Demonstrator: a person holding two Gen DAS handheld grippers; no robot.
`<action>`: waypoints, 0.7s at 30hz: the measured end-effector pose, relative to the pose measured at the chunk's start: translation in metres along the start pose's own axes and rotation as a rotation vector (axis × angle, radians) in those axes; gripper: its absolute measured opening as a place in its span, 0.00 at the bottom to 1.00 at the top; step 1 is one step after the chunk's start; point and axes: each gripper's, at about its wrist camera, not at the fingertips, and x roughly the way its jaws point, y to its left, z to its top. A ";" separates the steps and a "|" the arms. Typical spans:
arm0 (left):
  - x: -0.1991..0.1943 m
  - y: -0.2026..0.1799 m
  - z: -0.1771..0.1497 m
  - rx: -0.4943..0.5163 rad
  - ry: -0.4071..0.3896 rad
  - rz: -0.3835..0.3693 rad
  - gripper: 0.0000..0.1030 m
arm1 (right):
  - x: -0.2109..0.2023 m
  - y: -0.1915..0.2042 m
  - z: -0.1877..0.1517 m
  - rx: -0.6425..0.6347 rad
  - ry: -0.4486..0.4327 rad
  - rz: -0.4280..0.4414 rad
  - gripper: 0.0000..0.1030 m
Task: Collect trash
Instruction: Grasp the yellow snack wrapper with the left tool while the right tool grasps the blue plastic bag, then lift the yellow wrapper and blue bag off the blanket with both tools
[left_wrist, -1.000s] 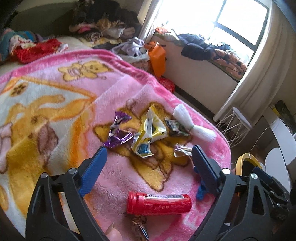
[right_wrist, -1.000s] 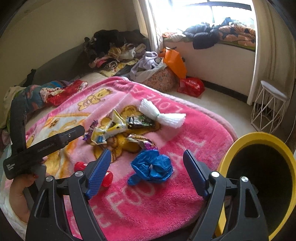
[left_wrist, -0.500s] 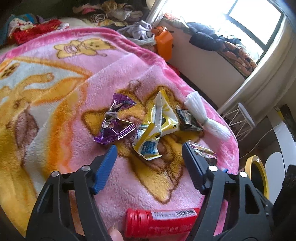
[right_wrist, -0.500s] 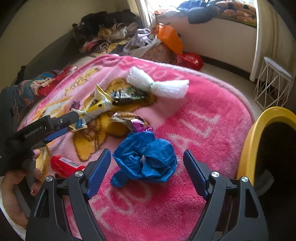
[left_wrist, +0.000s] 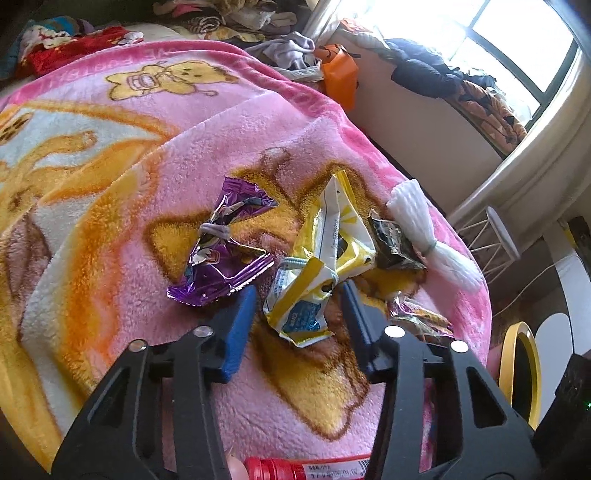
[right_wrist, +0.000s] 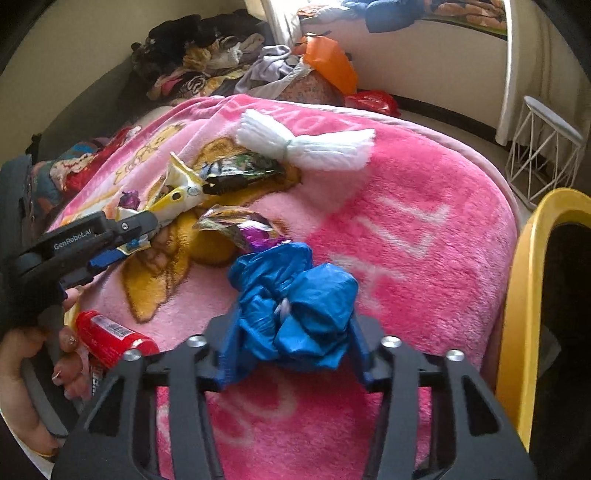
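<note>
Trash lies on a pink cartoon blanket (left_wrist: 110, 122). My left gripper (left_wrist: 297, 295) straddles the lower end of a crumpled yellow-and-white wrapper (left_wrist: 325, 251). Its jaws are closing, and thin gaps still show beside the blue pads (left_wrist: 240, 325). The right wrist view shows that gripper (right_wrist: 125, 240) at the same wrapper (right_wrist: 177, 195). My right gripper (right_wrist: 291, 350) is closing on a crumpled blue plastic bag (right_wrist: 295, 295), which fills the gap and bulges against both pads. A purple wrapper (left_wrist: 221, 258) lies just left of the left gripper.
Also on the blanket are a dark wrapper (left_wrist: 391, 243), a white yarn bundle (right_wrist: 306, 147), a silvery wrapper (right_wrist: 240, 229) and a red tube (right_wrist: 107, 339) by the person's hand. A yellow-rimmed bin (right_wrist: 524, 295) stands off the bed's right edge. A white wire stool (right_wrist: 543, 147) and piled clothes lie beyond.
Both grippers dropped toward the blanket and narrowed. The left one came around the yellow wrapper. The right one closed in on the blue bag, which now bulges between its pads.
</note>
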 end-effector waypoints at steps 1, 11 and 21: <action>0.000 0.000 0.000 0.000 0.000 0.001 0.29 | -0.002 -0.003 -0.001 0.011 -0.004 0.006 0.34; -0.008 -0.008 -0.004 0.045 -0.003 -0.029 0.23 | -0.023 -0.012 -0.010 0.024 -0.023 0.039 0.29; -0.046 -0.018 -0.007 0.078 -0.076 -0.050 0.23 | -0.053 -0.011 -0.010 0.015 -0.064 0.075 0.28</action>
